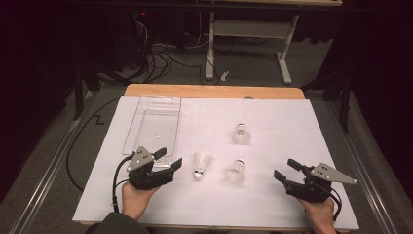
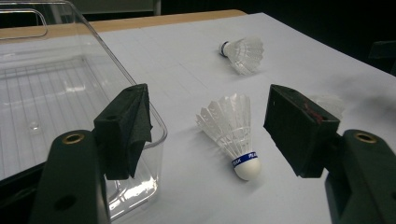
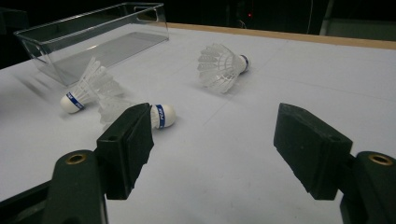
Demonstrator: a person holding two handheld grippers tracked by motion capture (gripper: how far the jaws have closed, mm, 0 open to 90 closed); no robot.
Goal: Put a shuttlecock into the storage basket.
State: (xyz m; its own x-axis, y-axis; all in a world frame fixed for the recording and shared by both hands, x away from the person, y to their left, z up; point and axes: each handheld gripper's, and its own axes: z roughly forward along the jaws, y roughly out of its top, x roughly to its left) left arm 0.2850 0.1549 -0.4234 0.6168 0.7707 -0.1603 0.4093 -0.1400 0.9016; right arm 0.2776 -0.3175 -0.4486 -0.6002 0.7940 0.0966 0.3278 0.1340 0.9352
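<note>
1. The nearest shuttlecock (image 1: 200, 164) lies on its side on the white table sheet (image 1: 272, 126), cork end toward the person, feathers pointing away. In the left gripper view this shuttlecock (image 2: 233, 133) sits between the two jaws but ahead of them, touching neither; its white cork with a blue band rests on the sheet.

2. The left gripper (image 1: 170, 160) rests low at the person's left with its jaws spread wide and nothing between them. One jaw tip points at the shuttlecock from just beside it; the other stands over the near corner of the tray.

3. A second shuttlecock (image 1: 235, 172) lies just to the right of the first, apart from it. In the right gripper view it (image 3: 156, 115) lies partly behind the left-hand jaw, cork end showing.

4. A third shuttlecock (image 1: 240, 133) lies farther up the sheet, well apart from both grippers.

5. The right gripper (image 1: 286, 170) sits near the right edge of the sheet, jaws wide apart and holding nothing, well clear of all three shuttlecocks.

6. The clear plastic tray (image 1: 146, 105) stands on the left part of the sheet, long side running away from the person. Its ribbed floor looks bare apart from a small bright spot, which I cannot identify.
</note>
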